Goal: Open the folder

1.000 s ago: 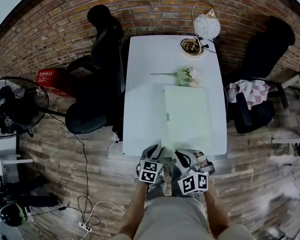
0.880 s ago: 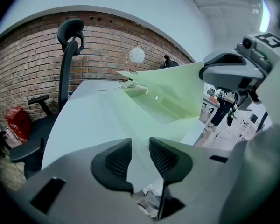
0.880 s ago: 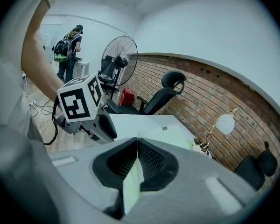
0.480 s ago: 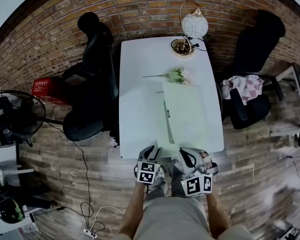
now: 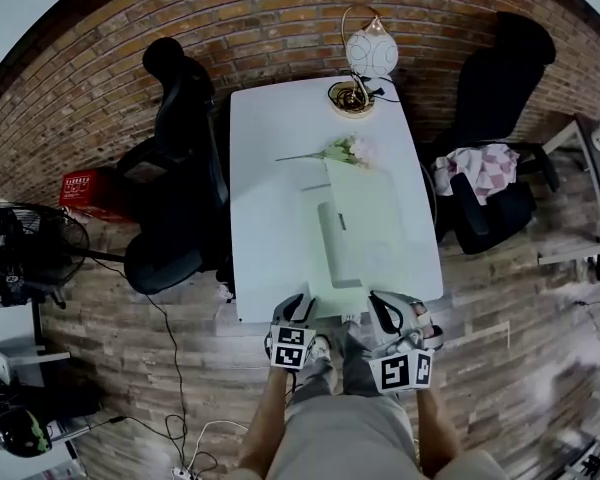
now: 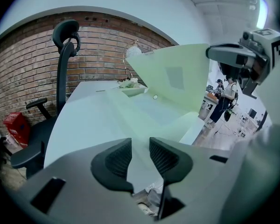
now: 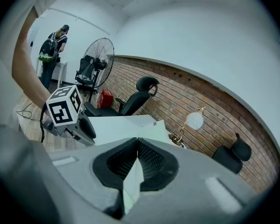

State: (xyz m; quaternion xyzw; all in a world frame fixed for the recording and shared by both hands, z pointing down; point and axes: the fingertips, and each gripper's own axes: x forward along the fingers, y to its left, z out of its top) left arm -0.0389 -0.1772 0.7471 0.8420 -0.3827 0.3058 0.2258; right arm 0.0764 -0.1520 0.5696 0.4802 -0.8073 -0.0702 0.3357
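1. The folder [image 5: 365, 223] is pale green. It lies on the right half of the white table [image 5: 270, 168], at the centre of the head view, with its near edge at the table's lower edge.
2. The right gripper [image 7: 137, 146] has its jaws together, clamped on a thin edge of the folder's cover. In the right gripper view the sheet runs down between the two pads.
3. The cover is raised off the lower leaf. In the left gripper view it stands tilted across the upper centre and right of the frame. The lower leaf lies flat on the table beneath it.
4. The left gripper [image 6: 140, 146] has its jaws apart, and the pads press on nothing. A pale surface shows through the gap; whether it is folder or table cannot be told.
5. Both grippers sit at the lower centre of the head view, at the table's near edge, side by side but apart.
6. Other items in the head view:
   - A flower sprig [image 5: 345, 150] lies just beyond the folder's far edge.
   - A lamp [image 5: 370, 53] stands at the table's far end, top centre.
   - A black chair [image 5: 180, 118] stands left of the table.
   - A checked cloth [image 5: 485, 168] lies on the chair at the right.
   - A fan [image 5: 30, 253] stands at the left edge.
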